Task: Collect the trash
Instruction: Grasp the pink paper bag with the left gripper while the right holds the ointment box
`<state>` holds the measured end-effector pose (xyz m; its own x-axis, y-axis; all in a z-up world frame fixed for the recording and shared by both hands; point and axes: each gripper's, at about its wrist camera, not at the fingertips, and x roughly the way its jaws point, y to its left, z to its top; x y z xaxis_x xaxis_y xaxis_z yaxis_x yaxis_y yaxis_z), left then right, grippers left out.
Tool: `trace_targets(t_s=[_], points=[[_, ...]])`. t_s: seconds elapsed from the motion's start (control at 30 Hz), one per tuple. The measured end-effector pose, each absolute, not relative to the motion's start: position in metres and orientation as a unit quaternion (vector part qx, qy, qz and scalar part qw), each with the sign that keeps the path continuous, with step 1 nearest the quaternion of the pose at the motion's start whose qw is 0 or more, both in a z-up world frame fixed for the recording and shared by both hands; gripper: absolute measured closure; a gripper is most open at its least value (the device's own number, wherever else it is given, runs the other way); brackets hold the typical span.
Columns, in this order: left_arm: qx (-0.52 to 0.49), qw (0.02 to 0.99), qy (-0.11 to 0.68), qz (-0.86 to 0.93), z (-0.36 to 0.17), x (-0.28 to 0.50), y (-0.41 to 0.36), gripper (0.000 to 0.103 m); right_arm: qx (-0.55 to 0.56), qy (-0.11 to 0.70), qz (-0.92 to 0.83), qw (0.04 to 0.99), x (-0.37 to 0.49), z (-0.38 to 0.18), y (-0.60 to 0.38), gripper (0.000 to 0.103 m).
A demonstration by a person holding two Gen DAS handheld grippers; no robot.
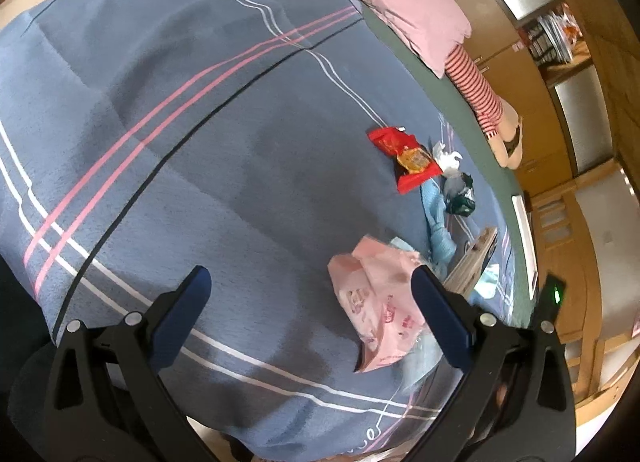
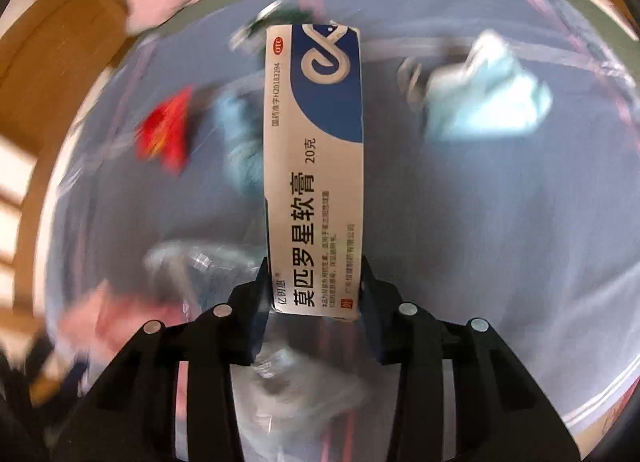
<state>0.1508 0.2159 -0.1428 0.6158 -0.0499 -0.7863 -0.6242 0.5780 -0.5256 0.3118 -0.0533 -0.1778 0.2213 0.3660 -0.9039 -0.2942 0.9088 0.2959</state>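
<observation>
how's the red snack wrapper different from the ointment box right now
The red snack wrapper lies loose and crumpled on the blue bedspread; the ointment box is rigid, long and clamped at one end in the right claw. The wrapper is red with an orange picture, the box white and blue with printed text. Both are packaging.

Across the right wrist view the bedspread (image 2: 500, 221) and its litter smear into streaks, the red wrapper (image 2: 166, 129) and pale blue cloth (image 2: 488, 97) unreadable, while the ointment box (image 2: 316, 165) hides the blurred dark wrapper (image 2: 288, 19) behind its far end.
</observation>
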Motion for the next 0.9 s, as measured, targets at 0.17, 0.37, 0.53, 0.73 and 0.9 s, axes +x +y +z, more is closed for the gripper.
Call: trace_targets(t_s=[0.17,0.37,0.53,0.73,0.9], points=[[-0.400,0.791,0.437,0.154,-0.150,0.164,0.203,0.004,0.041,0.603,0.276,0.747,0.265,-0.173,-0.053,0.062],[-0.336,0.799,0.474,0.155,-0.154,0.180,0.185,0.003,-0.048,0.579,0.213,0.785,0.250,-0.163,-0.065,0.053],[-0.330,0.802,0.464,0.183,-0.154,0.177,0.188,0.003,-0.037,0.570,0.187,0.800,0.254,-0.160,-0.076,0.031],[-0.301,0.802,0.463,0.229,-0.158,0.179,0.193,0.003,-0.056,0.556,0.170,0.812,0.268,-0.165,-0.058,0.029],[-0.257,0.818,0.462,0.227,-0.155,0.183,0.189,0.004,-0.059,0.557,0.173,0.810,0.265,-0.173,-0.045,0.029]])
